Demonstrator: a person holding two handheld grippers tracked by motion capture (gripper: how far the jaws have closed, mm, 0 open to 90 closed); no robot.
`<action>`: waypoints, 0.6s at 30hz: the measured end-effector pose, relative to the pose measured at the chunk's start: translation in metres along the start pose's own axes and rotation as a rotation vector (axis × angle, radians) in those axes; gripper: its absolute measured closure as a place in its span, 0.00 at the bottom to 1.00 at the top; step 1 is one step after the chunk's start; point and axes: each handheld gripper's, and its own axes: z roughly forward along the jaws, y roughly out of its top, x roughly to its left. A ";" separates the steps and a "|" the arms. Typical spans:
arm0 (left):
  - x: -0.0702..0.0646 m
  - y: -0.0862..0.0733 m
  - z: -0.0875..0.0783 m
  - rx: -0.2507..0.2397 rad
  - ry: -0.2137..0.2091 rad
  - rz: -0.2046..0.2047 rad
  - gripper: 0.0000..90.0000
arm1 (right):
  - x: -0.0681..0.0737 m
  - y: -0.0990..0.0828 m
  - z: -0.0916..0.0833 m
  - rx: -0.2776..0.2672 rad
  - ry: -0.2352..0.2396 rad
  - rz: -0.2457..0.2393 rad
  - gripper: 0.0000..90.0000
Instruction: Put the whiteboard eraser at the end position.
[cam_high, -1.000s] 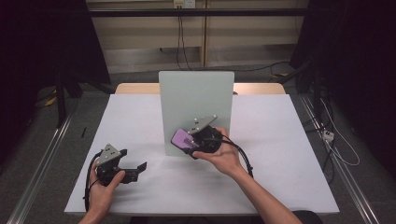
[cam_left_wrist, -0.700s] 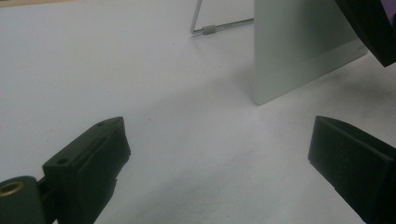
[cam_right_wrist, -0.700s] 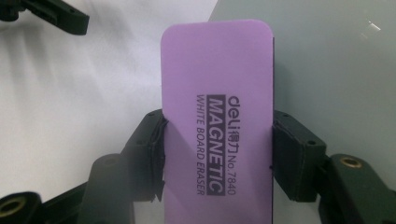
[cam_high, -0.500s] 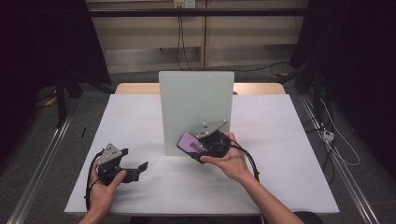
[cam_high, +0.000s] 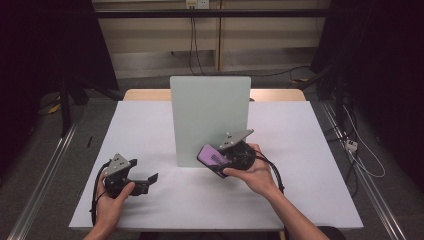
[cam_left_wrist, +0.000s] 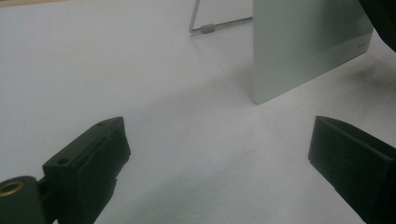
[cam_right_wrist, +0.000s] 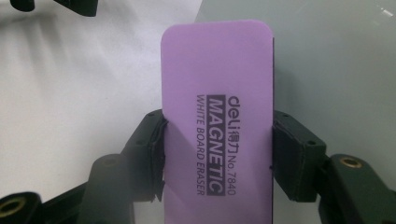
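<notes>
Eraser (cam_right_wrist: 217, 121): purple magnetic whiteboard type, clamped across its width in right gripper (cam_high: 239, 156), jaws closed onto both long edges, printed face toward the gripper camera. Held off the worktop (cam_high: 310, 150), just in front of the lower right part of the upright whiteboard (cam_high: 210, 110); from the high view, seems near or at the board face, contact not confirmable. In the right gripper view, board surface sits directly behind the eraser's far end, so alignment looks about right. Left gripper (cam_high: 131, 181) parked low near the worktop's front left, well apart from board and eraser, jaws wide open, nothing between them; left gripper view looks across bare worktop toward the board's bottom corner (cam_left_wrist: 261, 95) and the wire stand leg (cam_left_wrist: 205, 28) behind. Progress, as a judgement: pickup done, grip looks square and secure, carry to the board essentially complete. Left to do: press felt side flat on the board and wipe, or park it magnetically and release. No marks visible on the board face from any view, so wipe area unclear. Felt side not visible, orientation toward the board unverified. Risk: lightweight board on a wire stand, may tip or slide under a push with no bracing from the left side.
</notes>
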 end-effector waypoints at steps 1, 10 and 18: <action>-0.001 0.000 0.001 0.000 -0.003 0.007 0.05 | 0.000 -0.001 0.000 0.006 -0.001 0.001 0.47; -0.006 0.001 -0.003 0.007 0.003 0.021 0.05 | 0.000 -0.010 -0.011 0.018 0.029 0.013 0.47; -0.004 0.001 -0.003 0.008 0.010 0.022 0.05 | -0.001 -0.011 -0.018 0.056 0.061 0.014 0.47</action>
